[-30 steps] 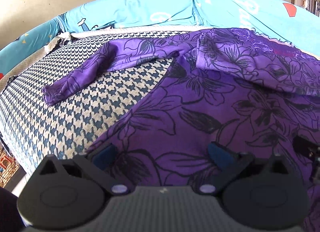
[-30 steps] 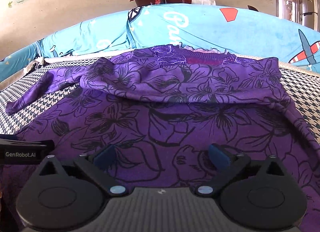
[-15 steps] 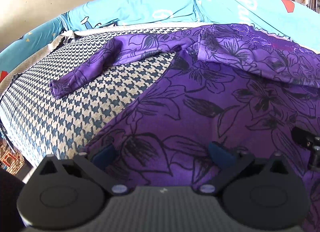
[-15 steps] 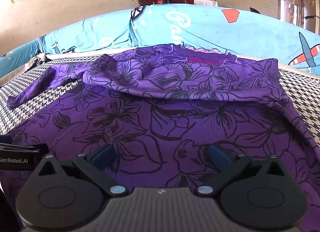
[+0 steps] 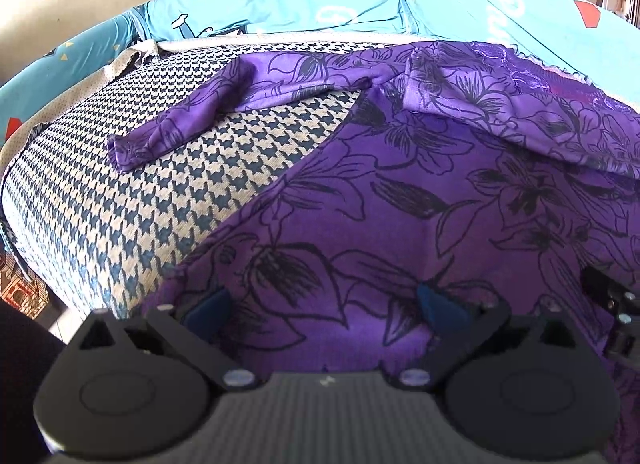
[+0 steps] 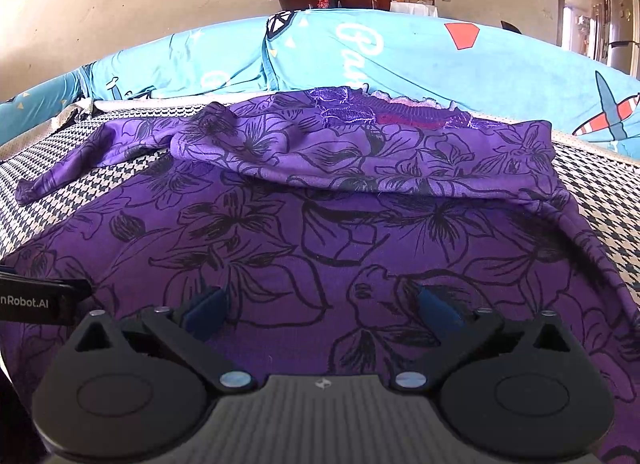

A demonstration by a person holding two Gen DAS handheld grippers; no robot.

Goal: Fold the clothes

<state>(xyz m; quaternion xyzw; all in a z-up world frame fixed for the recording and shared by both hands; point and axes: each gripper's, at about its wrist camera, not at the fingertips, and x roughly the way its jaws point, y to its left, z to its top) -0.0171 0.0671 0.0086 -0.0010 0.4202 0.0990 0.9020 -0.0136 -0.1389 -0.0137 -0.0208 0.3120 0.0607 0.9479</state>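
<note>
Houndstooth cover (image 5: 160,192) under purple garment (image 6: 320,232), blue cushions (image 6: 400,60) behind.

White lettering "nRobot.AI", cut off at the frame edge, on my left gripper (image 6: 38,301) seen from my right wrist, partial white script starting "Pa" on the blue cushion cover (image 6: 400,60) behind it, rest unreadable
</note>
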